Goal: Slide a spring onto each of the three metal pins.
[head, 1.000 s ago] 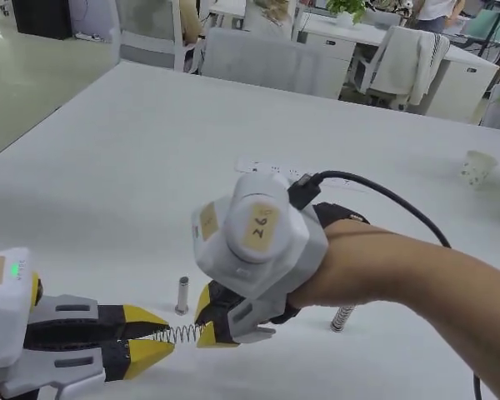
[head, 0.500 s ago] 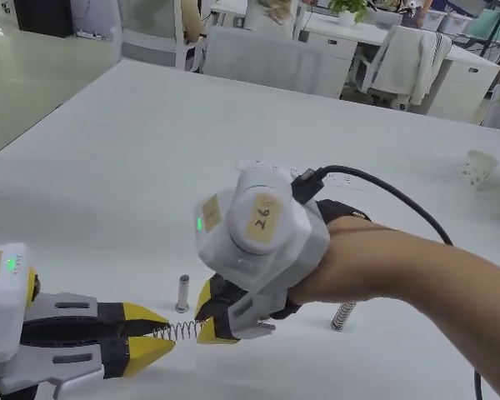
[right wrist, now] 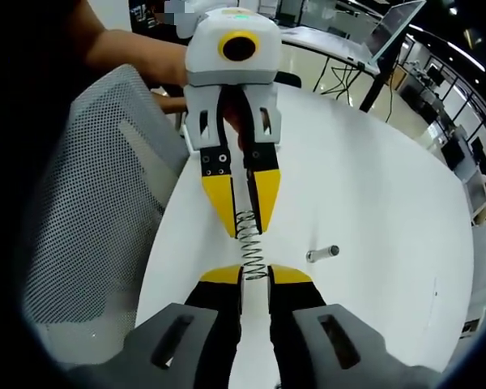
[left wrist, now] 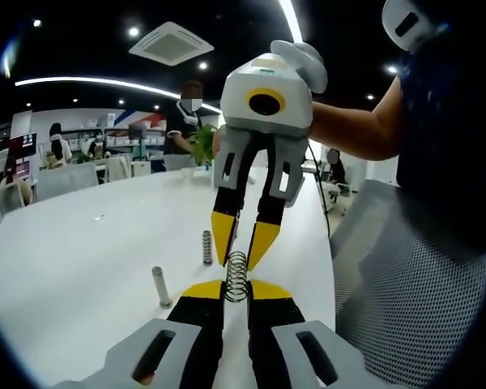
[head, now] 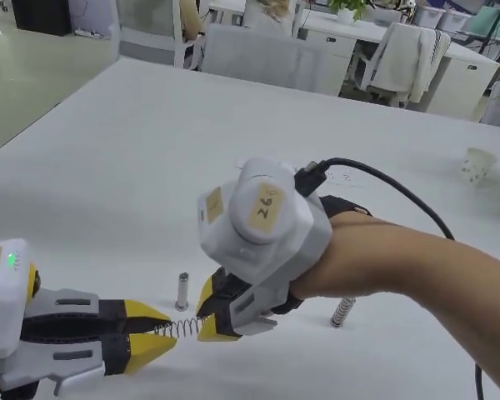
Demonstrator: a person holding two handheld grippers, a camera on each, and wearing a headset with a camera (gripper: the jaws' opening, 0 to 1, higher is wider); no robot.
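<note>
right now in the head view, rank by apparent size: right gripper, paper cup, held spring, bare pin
1. right gripper, nearest the camera
2. paper cup, though farthest off
3. held spring and bare pin look alike

Right gripper [head: 202, 323] sits a touch higher, possibly camera shift only; its green side lamp, lit earlier, now dark.

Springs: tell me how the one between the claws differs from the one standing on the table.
The held spring is in the air, spanning the left claw and right claw; the standing spring rests on the table with no claw touching it. The held spring lies roughly level; the standing spring is near upright. Both are thin metal coils.
</note>
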